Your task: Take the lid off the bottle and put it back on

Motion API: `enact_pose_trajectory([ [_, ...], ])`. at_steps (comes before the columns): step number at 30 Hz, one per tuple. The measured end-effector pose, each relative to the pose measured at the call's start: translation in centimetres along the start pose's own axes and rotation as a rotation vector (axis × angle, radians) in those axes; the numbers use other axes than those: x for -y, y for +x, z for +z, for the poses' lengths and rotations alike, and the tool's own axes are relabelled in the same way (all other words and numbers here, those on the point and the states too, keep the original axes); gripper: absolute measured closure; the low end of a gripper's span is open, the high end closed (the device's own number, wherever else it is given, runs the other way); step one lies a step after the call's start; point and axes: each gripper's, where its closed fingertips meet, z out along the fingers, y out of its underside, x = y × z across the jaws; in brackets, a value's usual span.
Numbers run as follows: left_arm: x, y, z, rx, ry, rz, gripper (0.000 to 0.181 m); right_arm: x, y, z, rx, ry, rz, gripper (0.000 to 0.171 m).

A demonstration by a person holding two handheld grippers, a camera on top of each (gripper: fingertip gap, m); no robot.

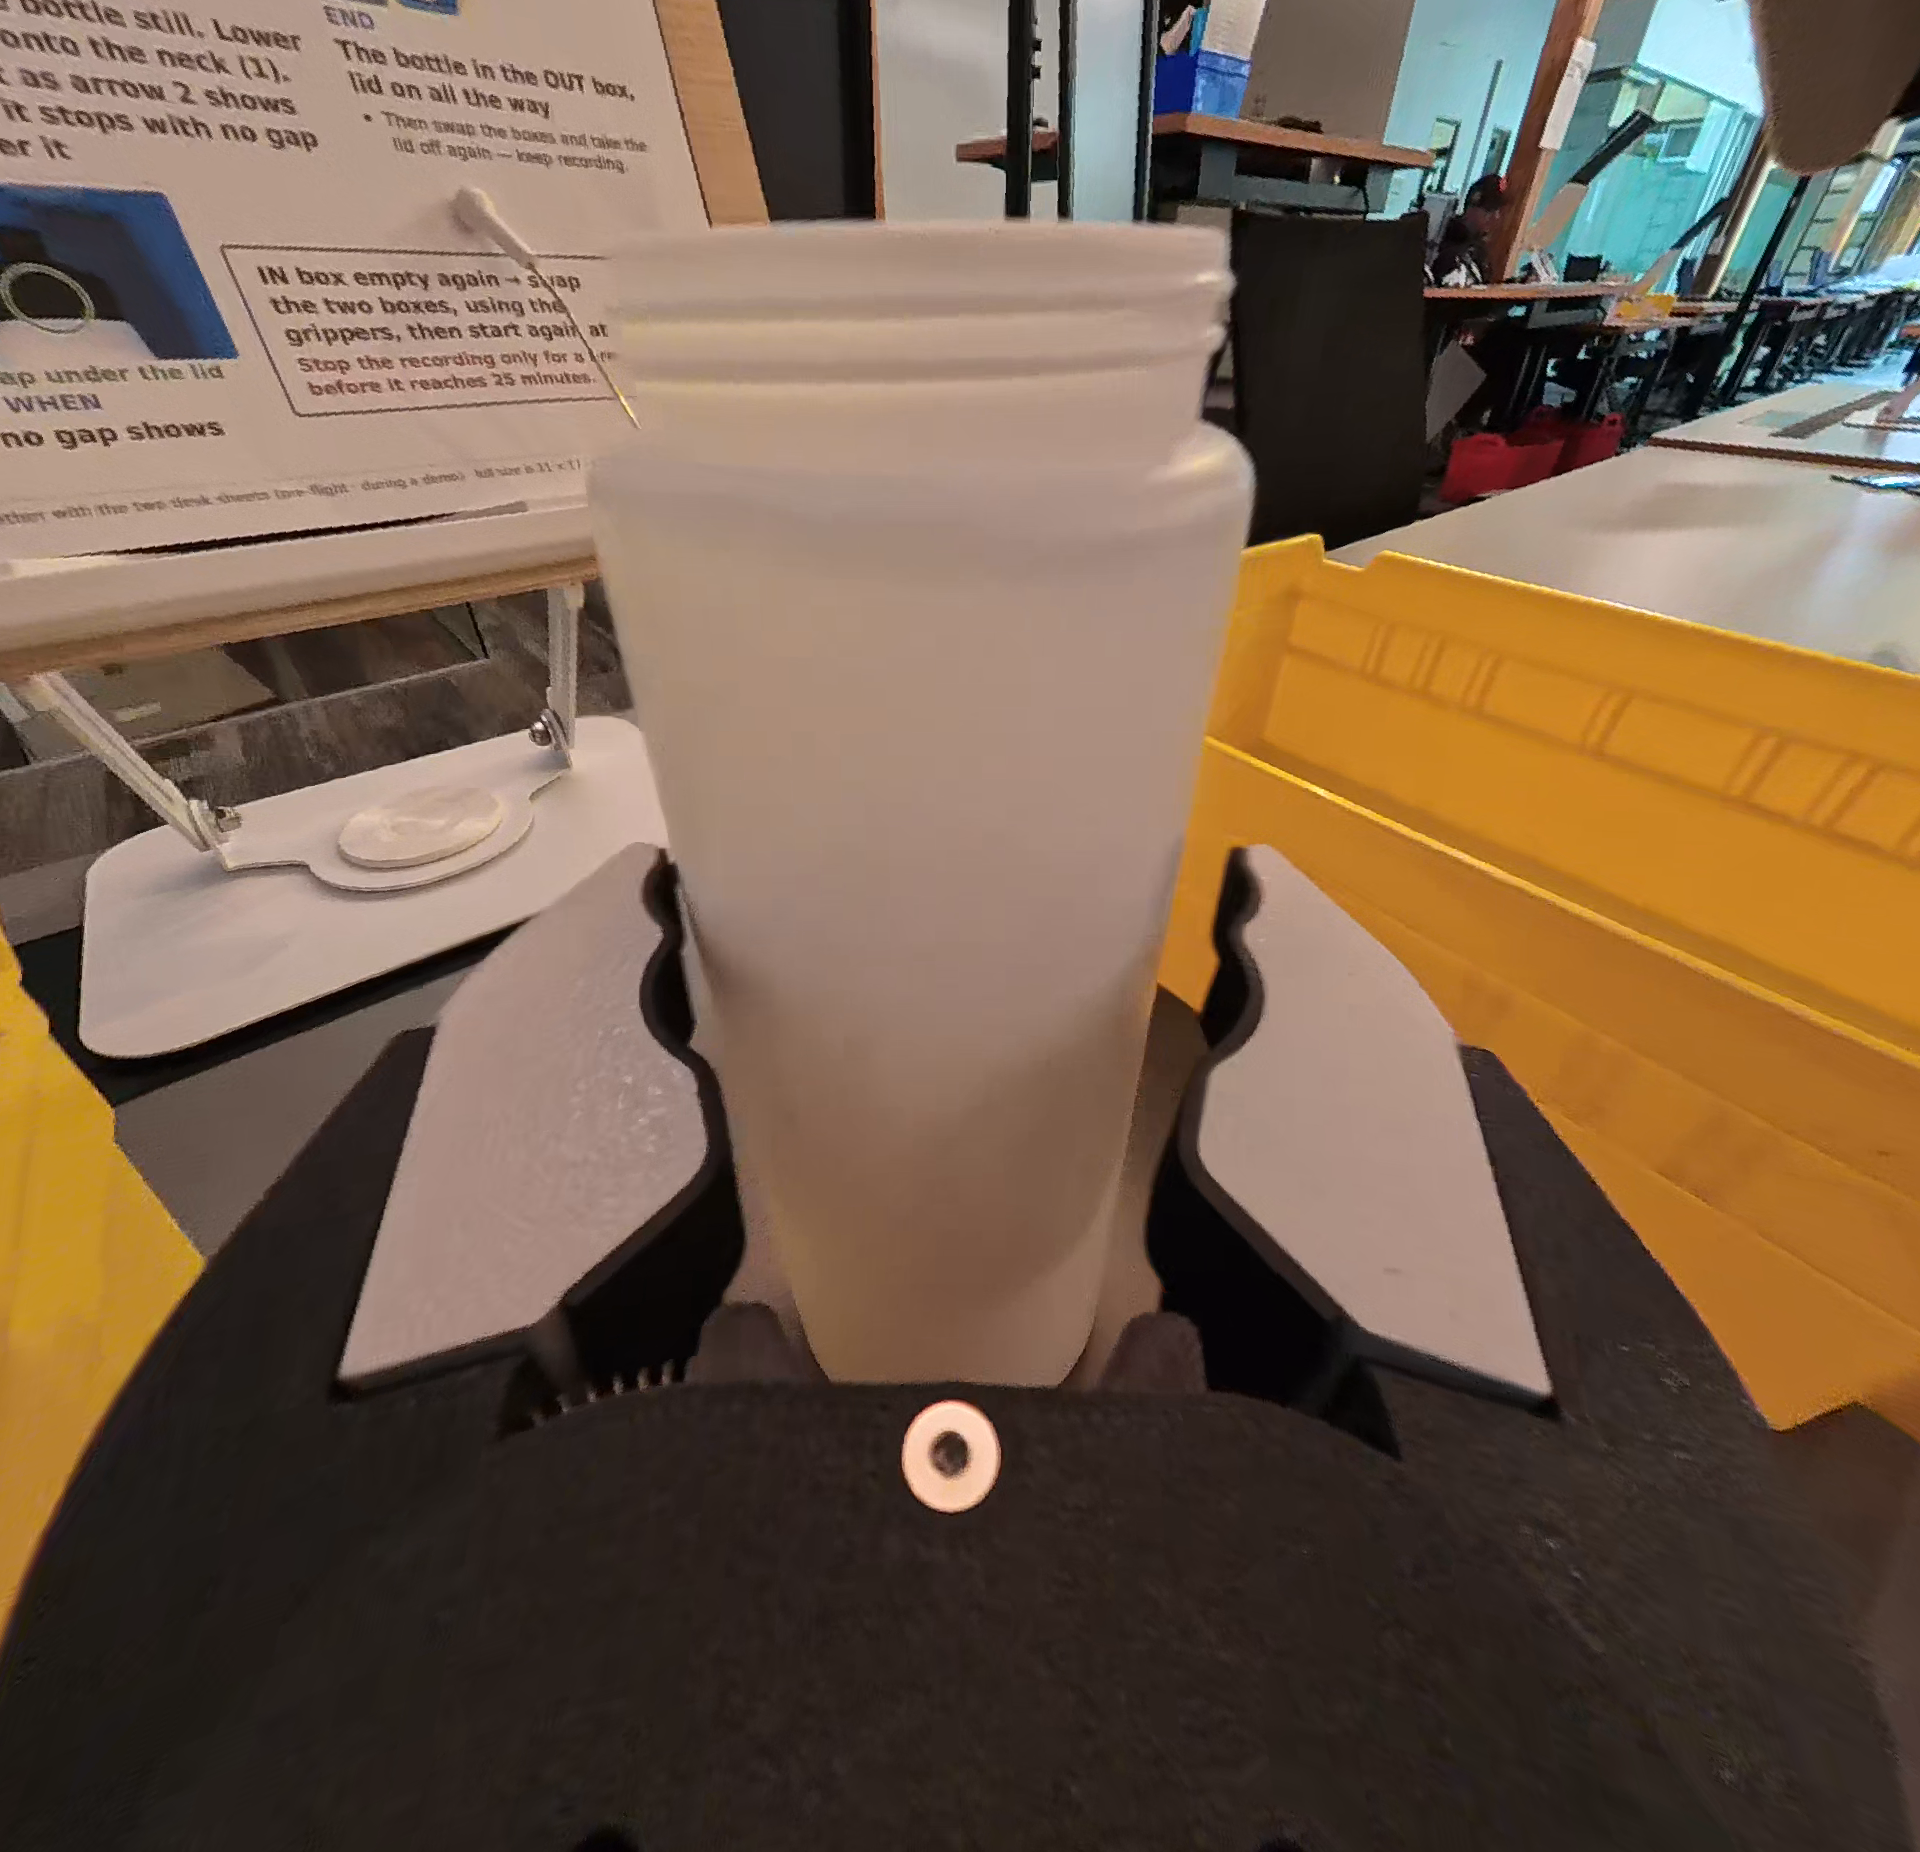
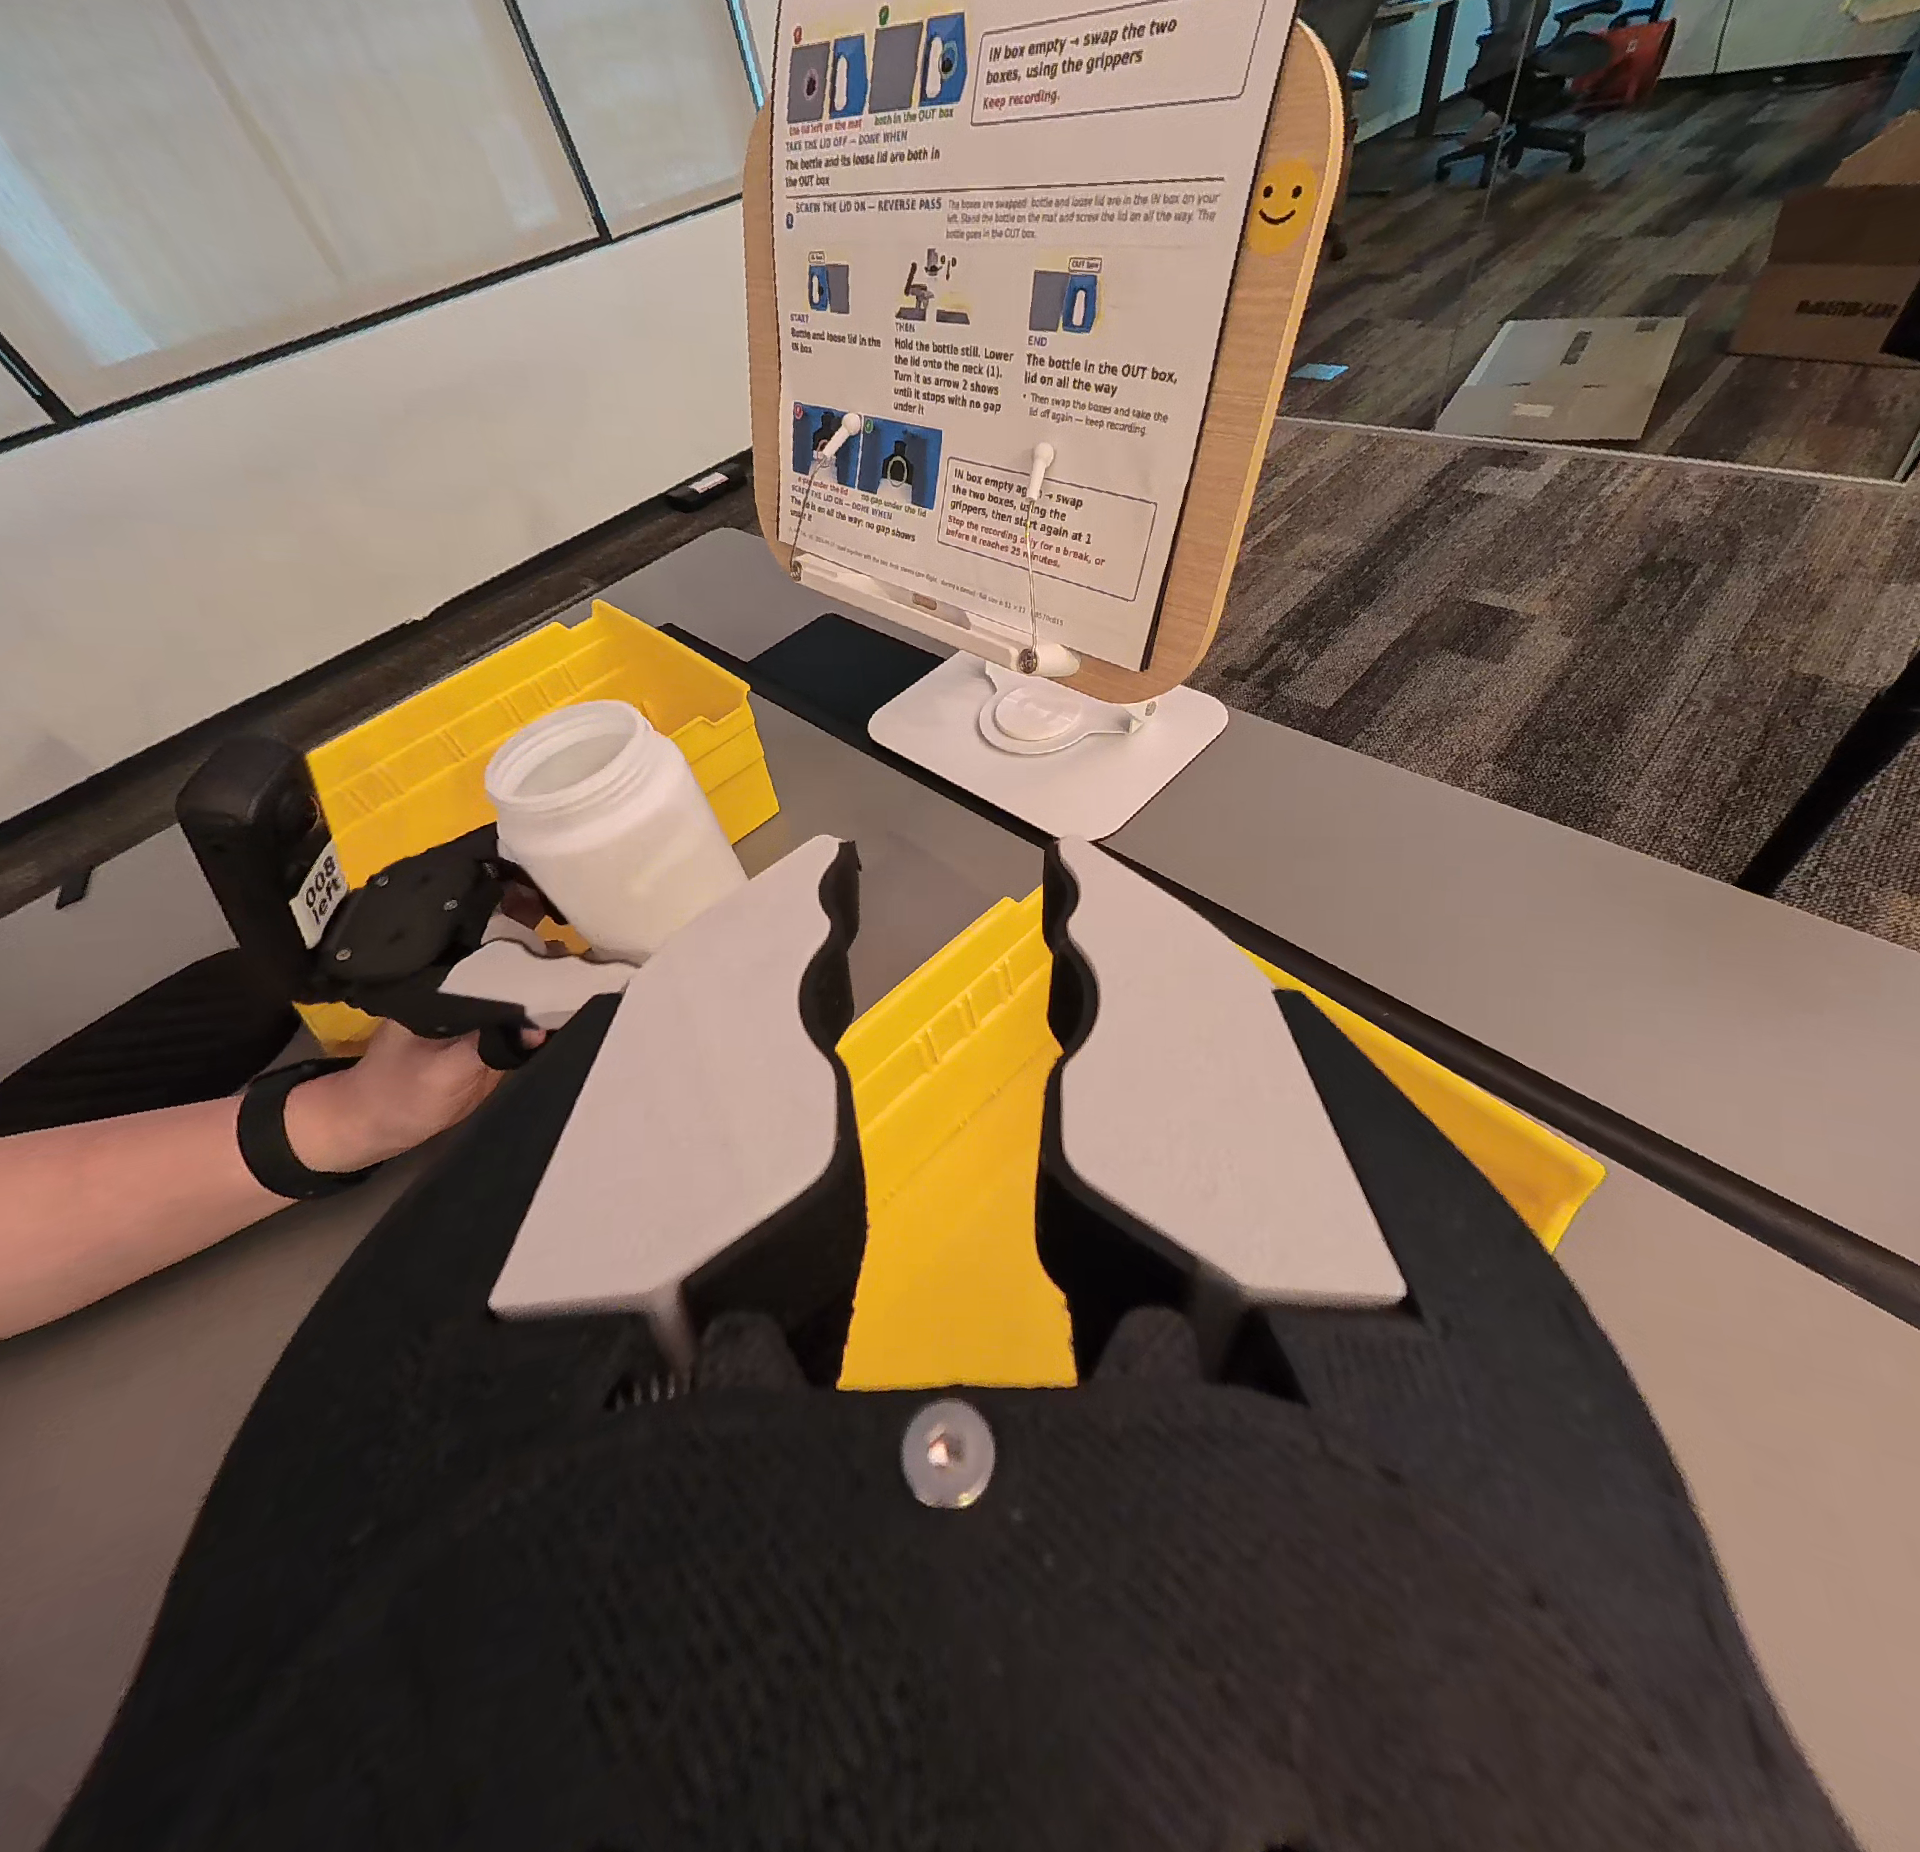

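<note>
- Altogether one white translucent plastic bottle [image 1: 925,763] shows, with its lid off: the wide mouth is open and the threaded neck is bare. No lid can be made out in either view.
- Two tongs are in play. The left tongs [image 1: 935,981] pinch the bottle's lower body between their grey-faced fingers [image 1: 561,1096], holding it upright and off the counter.
- From the right wrist view the left tongs [image 2: 540,903] hold the bottle [image 2: 613,826] tilted slightly, in front of a yellow bin, with a person's hand [image 2: 416,1075] and a black wrist strap [image 2: 275,1127] beneath.
- The right tongs [image 2: 951,867] hold nothing; their fingers stand a little apart, with a narrow gap between them, and hover above a second yellow bin.
- Two yellow plastic bins: one [image 2: 582,711] behind the bottle at the left, the other [image 2: 956,1127] under the right tongs. In the left view a yellow bin wall [image 1: 1558,763] rises just beside the bottle's right.
- One printed instruction sheet on a wooden board [image 2: 1018,296] stands on a white stand base [image 2: 1143,753] at the far side of the grey counter [image 2: 1455,971], with a yellow smiley sticker [image 2: 1280,204] on its edge.
- Beyond lie patterned carpet [image 2: 1507,576], cardboard boxes and office chairs; the left view shows long desks receding behind.
</note>
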Motion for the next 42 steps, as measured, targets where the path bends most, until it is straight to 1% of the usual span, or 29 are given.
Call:
enact_pose_trajectory([
  [1, 0.2, 0.3, -0.2, -0.01, 0.014, 0.011, 0.078, 0.0, 0.0, 0.0, 0.0, -0.001, 0.0, 0.136],
  [2, 0.3, 0.6, -0.3, -0.017, 0.022, 0.027, 0.079, -0.1, 0.0, 0.0, 0.0, -0.003, 0.001, 0.136],
  [6, 0.7, 0.3, -1.1, 0.06, -0.009, 0.067, 0.074, -0.1, 0.3, 0.0, -0.006, -0.001, 0.005, 0.136],
  [8, 1.5, 0.5, -2.1, 0.08, -0.012, 0.039, 0.072, -0.1, 0.3, -0.1, -0.005, 0.0, 0.007, 0.136],
  [10, 3.1, 1.3, -3.7, 0.08, 0.016, -0.02, 0.073, 0.0, 0.3, -0.2, -0.006, 0.002, 0.006, 0.136],
  [11, 4.3, 2.2, -4.7, 0.045, 0.05, -0.049, 0.075, 0.0, 0.3, -0.2, -0.008, 0.004, 0.006, 0.136],
  [12, 5.7, 2.9, -5.9, 0.017, 0.086, -0.059, 0.082, 0.0, 0.3, -0.3, -0.008, 0.005, 0.007, 0.136],
  [14, 9.0, 2.9, -8.9, 0.04, 0.182, -0.025, 0.099, 0.1, 0.3, -0.3, -0.001, 0.008, 0.01, 0.136],
  [16, 13.1, 0.4, -12.5, 0.173, 0.318, 0.048, 0.104, 0.2, -0.2, -0.4, 0.024, 0.016, 0.016, 0.136],
  [17, 14.7, -1.4, -14.1, 0.248, 0.348, 0.093, 0.108, 0.4, -0.6, -0.5, 0.043, 0.02, 0.023, 0.136],
  [19, 16.3, -5.3, -16.2, 0.338, 0.314, 0.149, 0.109, 0.9, -1.2, -0.7, 0.075, 0.044, 0.033, 0.136],
  [20, 16.2, -7.2, -16.5, 0.353, 0.268, 0.144, 0.11, 1.2, -1.5, -0.9, 0.088, 0.057, 0.036, 0.136],
  [22, 14.2, -11.2, -16.0, 0.337, 0.117, 0.112, 0.11, 1.5, -1.9, -1.1, 0.105, 0.07, 0.042, 0.136],
  [24, 10.2, -14.6, -14.7, 0.294, -0.069, 0.044, 0.104, 1.5, -2.0, -1.1, 0.113, 0.07, 0.049, 0.136],
  [26, 5.6, -15.5, -13.0, 0.156, -0.217, -0.019, 0.106, 1.3, -2.0, -1.0, 0.113, 0.062, 0.053, 0.136],
  [27, 3.4, -15.9, -12.3, 0.107, -0.281, -0.049, 0.11, 1.2, -1.9, -1.0, 0.11, 0.057, 0.054, 0.136],
  [28, 1.2, -16.3, -11.8, 0.077, -0.354, -0.071, 0.109, 1.0, -1.8, -0.9, 0.106, 0.052, 0.056, 0.136],
  [29, -0.7, -16.7, -11.4, 0.061, -0.419, -0.068, 0.108, 0.9, -1.6, -0.8, 0.103, 0.047, 0.057, 0.136],
  [31, -3.5, -17.7, -10.6, 0.052, -0.514, 0.026, 0.108, 0.7, -1.5, -0.7, 0.1, 0.038, 0.062, 0.136],
  [32, -4.5, -18.2, -10.2, 0.056, -0.548, 0.083, 0.106, 0.6, -1.4, -0.6, 0.098, 0.034, 0.064, 0.136],
  [35, -7.7, -18.7, -9.2, 0.005, -0.662, 0.213, 0.106, 0.4, -1.3, -0.4, 0.11, 0.024, 0.075, 0.136],
  [39, -11.1, -18.0, -8.4, -0.1, -0.82, 0.223, 0.101, 0.0, -1.1, -0.1, 0.111, 0.007, 0.086, 0.136],
  [42, -11.8, -17.9, -7.7, -0.108, -0.848, 0.214, 0.102, -0.3, -0.8, 0.1, 0.097, -0.009, 0.086, 0.136],
])
